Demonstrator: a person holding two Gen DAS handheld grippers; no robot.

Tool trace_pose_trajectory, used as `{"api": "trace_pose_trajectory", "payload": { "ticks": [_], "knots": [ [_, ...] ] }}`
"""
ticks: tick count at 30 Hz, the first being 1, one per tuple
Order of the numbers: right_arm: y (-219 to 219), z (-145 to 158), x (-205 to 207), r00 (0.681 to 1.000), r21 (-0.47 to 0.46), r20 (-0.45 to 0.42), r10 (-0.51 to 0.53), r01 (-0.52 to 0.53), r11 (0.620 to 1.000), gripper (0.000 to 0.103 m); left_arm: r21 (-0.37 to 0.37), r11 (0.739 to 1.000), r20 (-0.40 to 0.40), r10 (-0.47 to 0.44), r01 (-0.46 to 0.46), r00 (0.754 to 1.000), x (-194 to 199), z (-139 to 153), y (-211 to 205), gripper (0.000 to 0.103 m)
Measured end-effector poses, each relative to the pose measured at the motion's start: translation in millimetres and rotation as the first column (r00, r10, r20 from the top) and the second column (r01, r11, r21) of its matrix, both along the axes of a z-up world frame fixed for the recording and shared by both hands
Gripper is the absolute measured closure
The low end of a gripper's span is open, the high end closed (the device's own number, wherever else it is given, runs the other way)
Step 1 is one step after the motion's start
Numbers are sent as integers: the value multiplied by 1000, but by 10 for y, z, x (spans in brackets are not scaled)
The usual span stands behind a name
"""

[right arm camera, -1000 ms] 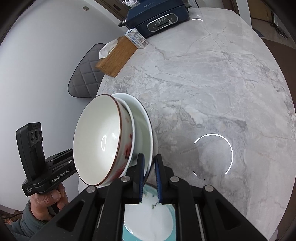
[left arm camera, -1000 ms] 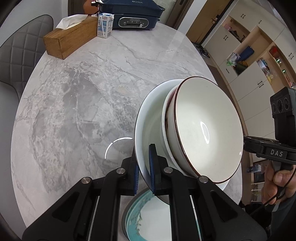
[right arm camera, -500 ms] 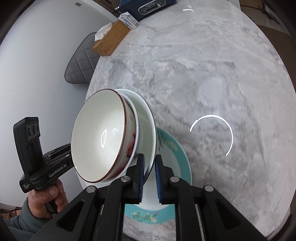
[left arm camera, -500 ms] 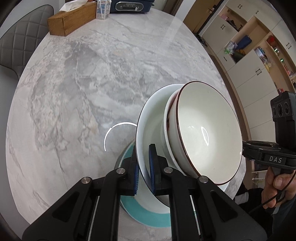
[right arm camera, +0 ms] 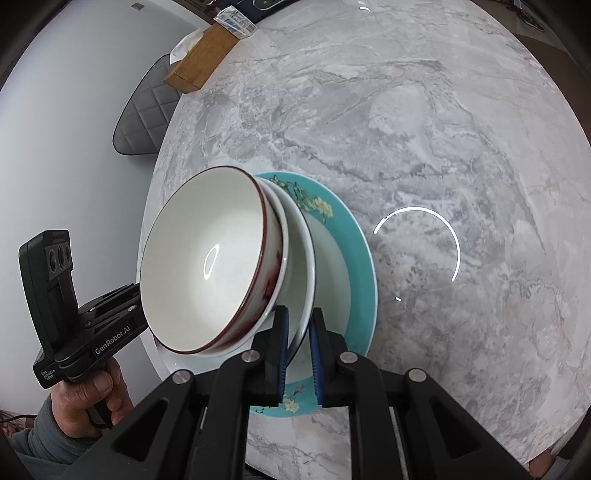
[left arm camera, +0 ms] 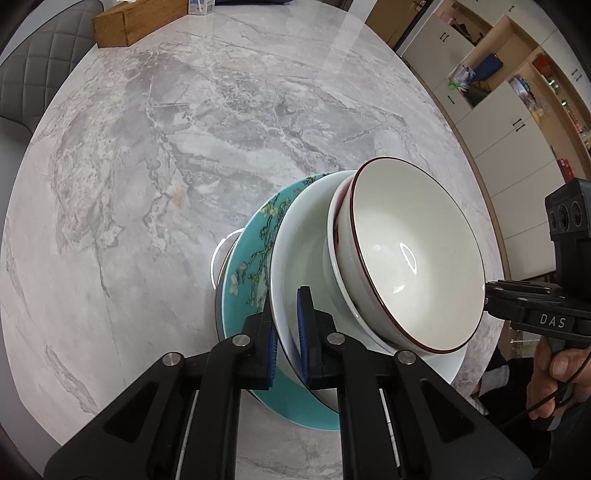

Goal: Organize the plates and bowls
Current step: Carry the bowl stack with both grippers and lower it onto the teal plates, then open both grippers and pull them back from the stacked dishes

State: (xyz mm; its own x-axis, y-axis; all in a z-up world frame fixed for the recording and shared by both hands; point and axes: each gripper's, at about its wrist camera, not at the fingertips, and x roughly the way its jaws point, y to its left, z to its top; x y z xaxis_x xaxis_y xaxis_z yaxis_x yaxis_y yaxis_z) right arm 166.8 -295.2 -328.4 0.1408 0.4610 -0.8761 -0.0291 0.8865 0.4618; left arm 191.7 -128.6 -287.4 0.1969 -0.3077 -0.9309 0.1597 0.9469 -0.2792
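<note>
The worktop (left arm camera: 155, 155) lies bare across its broad middle and far half, open to either gripper. At its far edge stand a wooden box (left arm camera: 136, 22) and a carton (right arm camera: 236, 24), close together and well apart from the dishes. At the near edge the teal plate (right arm camera: 354, 243) lies flat, and the white plate (left arm camera: 295, 236) with the bowl (left arm camera: 413, 254) stands over it, blocking the path between the two grippers. A chair (right arm camera: 146, 110) stands beside the worktop on the left.
</note>
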Motion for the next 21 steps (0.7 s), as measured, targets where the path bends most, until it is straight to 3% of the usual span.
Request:
{"api": "trace_pose_trajectory", "payload": {
  "ticks": [21],
  "knots": [
    [32, 19, -31, 998, -11, 65, 4, -4, 1000, 87, -8, 999, 41, 32, -32, 999, -70, -79, 79, 93]
  ]
}}
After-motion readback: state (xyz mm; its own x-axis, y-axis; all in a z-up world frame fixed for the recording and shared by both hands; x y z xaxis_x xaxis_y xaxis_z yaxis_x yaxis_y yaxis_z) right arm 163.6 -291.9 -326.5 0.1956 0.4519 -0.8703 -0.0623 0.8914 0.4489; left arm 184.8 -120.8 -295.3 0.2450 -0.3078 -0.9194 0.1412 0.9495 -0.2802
